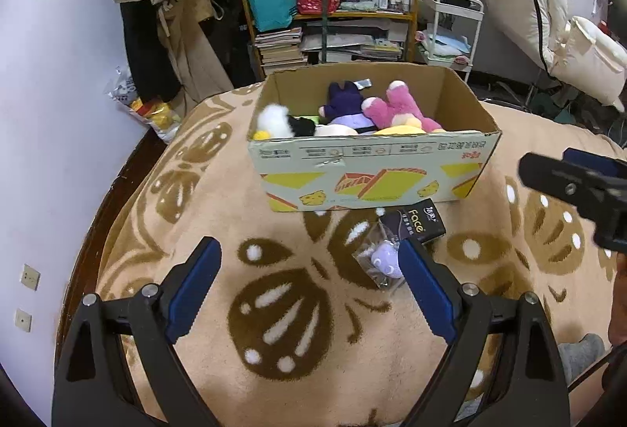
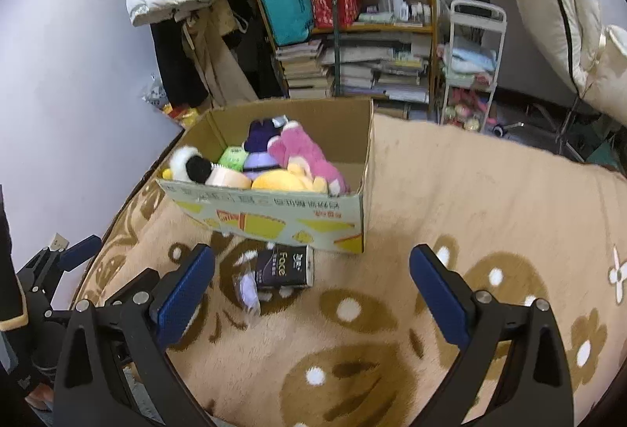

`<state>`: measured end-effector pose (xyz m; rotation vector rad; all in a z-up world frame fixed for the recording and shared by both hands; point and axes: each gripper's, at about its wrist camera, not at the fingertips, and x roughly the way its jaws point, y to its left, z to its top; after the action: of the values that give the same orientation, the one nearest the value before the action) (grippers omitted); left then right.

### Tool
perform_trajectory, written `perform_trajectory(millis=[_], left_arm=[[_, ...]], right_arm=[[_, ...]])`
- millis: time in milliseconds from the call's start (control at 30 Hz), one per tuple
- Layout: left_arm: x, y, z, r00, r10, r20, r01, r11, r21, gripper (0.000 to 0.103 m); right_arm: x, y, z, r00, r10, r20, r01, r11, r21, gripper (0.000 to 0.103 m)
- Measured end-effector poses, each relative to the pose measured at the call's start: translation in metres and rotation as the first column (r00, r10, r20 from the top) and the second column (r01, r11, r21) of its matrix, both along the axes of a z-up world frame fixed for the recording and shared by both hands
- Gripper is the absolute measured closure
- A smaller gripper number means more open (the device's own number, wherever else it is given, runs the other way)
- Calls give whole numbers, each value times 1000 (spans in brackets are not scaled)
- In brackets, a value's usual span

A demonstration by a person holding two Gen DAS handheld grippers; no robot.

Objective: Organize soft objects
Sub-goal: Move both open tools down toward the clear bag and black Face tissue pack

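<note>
Just beside right jaw: bagged purple toy (image 1: 382, 259).

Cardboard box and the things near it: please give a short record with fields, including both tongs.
surface: beige blanket with brown pattern
container: open cardboard box
inside box: plush toys, among them a pink one
outside box: dark tissue pack; small purple toy in clear bag, beside it
left tongs: open, empty
right tongs: open, empty
</note>
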<state>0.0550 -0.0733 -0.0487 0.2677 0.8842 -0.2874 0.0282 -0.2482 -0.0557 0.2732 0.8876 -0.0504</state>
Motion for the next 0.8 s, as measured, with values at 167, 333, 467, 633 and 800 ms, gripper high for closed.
perform_trajectory(millis=[167, 333, 467, 633, 800], left_arm=[[3, -9, -9, 1000, -19, -18, 20, 1000, 2, 12], [10, -18, -21, 999, -30, -39, 30, 1000, 1, 12], [18, -26, -33, 997, -38, -63, 38, 999, -14, 12], [27, -36, -50, 993, -57, -103, 57, 998, 0, 12], [31, -46, -63, 990, -72, -125, 75, 997, 25, 12]], right_arm=[[8, -1, -16, 998, -10, -64, 10, 1000, -2, 0], [14, -4, -26, 995, -27, -97, 28, 1000, 12, 0], [18, -6, -36, 991, -42, -129, 47, 998, 32, 0], [23, -9, -45, 987, -50, -156, 58, 997, 53, 0], [31, -8, -50, 985, -50, -167, 59, 997, 54, 0]])
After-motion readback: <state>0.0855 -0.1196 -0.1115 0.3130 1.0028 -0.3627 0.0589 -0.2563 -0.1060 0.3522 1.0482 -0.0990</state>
